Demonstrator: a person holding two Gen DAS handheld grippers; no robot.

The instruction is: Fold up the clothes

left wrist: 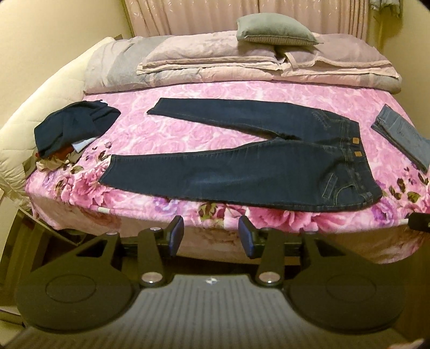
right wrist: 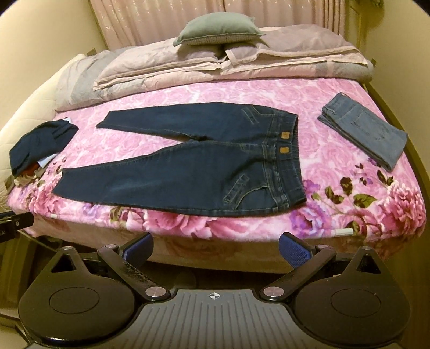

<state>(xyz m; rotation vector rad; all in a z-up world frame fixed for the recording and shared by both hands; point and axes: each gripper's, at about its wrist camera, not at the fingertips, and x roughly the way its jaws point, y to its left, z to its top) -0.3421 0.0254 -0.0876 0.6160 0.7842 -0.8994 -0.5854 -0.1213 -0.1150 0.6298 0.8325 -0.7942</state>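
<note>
The left gripper (left wrist: 211, 233) hangs off the near edge of the bed with its blue pads (left wrist: 177, 233) parted and nothing between them. The right gripper (right wrist: 216, 248) sits likewise off the bed's edge, its jaws spread wider and also empty. Beyond both, a pair of dark blue jeans (left wrist: 242, 166) lies flat on the pink floral blanket (left wrist: 188, 118), close to the near edge: the waistband points to the right, the two legs run to the left and splay apart in a narrow V, and two small tan patches show at the waist. In the right wrist view the same jeans (right wrist: 188, 171) fill the middle of the blanket (right wrist: 336, 188). To the right of them, well apart, a lighter blue pair of jeans (right wrist: 368, 134) lies folded into a compact rectangle. At the left end of the bed sits a loose heap of clothes (left wrist: 72, 126) topped by a navy garment, with what may be red and pale blue pieces tucked under it, though that corner is too dim to be sure. Farther back, folded lilac bedding (left wrist: 242, 61) stretches across the head of the bed, and a grey cushion (left wrist: 274, 32) rests on top of it before a pink curtain (left wrist: 215, 13).
</note>
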